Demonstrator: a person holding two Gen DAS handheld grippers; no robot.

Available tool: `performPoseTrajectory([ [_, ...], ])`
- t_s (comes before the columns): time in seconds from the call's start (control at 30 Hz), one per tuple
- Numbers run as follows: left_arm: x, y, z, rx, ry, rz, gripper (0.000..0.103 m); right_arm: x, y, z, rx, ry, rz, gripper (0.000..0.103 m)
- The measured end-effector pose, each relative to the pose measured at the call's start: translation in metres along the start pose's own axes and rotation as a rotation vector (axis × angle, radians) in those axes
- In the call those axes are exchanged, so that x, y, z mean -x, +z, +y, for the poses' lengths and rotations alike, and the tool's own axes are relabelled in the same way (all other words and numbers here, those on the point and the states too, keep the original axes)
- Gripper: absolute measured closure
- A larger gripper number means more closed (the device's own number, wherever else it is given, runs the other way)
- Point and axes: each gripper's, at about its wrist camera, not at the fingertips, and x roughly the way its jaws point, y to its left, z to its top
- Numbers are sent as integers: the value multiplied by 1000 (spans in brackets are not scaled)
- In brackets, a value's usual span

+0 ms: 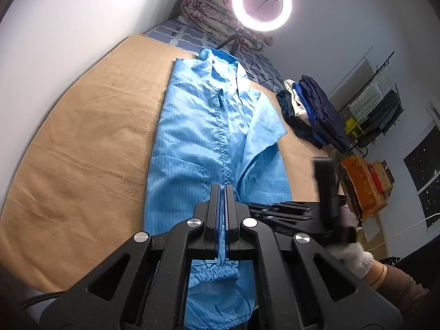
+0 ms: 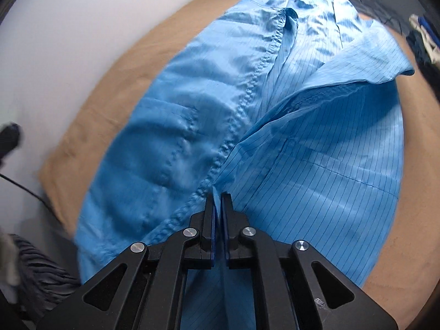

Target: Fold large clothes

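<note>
Tan blanket (image 1: 82,143): it covered the bed from nine o'clock to the centre in the left wrist view, likely spread as a flat, clean folding surface.
Blue garment (image 1: 198,126): it lay lengthwise on the blanket, collar toward twelve o'clock, hem and elastic cuff toward six; its right front panel was turned inward over the zip line, which reads as a first lengthwise fold.
Left tongs (image 1: 222,189): closed, with a strip of blue fabric pinched between the pads at six o'clock, probably to carry the near end of the garment.
Ring light (image 1: 261,2): it stood lit on a small tripod at twelve o'clock beyond the collar, apparently to illuminate the work.
Rolled quilt (image 1: 220,16): pushed against the wall behind the light, out of the way.
Stacked clothes (image 1: 310,112): piled at two o'clock beside the blanket, perhaps finished or waiting items.
Right tongs (image 2: 218,195): nearly closed, gripping a fold of the same garment near its zip seam at six o'clock in the right wrist view; the view was motion-blurred.
Gloved hand (image 1: 352,253): at four o'clock in the left wrist view, holding the right tongs' handle.
Judgement: both ends gripped suggested a lift-and-fold toward the collar.
</note>
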Motion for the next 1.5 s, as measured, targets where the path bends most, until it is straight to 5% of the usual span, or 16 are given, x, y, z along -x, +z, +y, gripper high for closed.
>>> performPoseTrajectory([
  [0.13,-4,1,-6,-12,-5,5,103,36,-4,-13,-50,138,-47,86],
  [0.3,-13,4,-15,-36,-7,21,103,88,1,-48,-93,195,-196,86],
  [0.5,-34,2,-21,-62,27,71,103,98,21,-118,-178,32,-317,86],
  [0.8,-60,14,-24,-68,36,100,103,49,52,-216,-411,-39,-277,89],
  [1.03,-72,17,-22,-60,32,120,103,37,82,-245,-462,-51,-333,89],
  [1.2,-79,16,-23,-56,22,140,103,27,95,-260,-545,37,-372,89],
  [1.5,-80,18,-21,-51,18,147,103,24,152,-214,-465,164,-417,89],
])
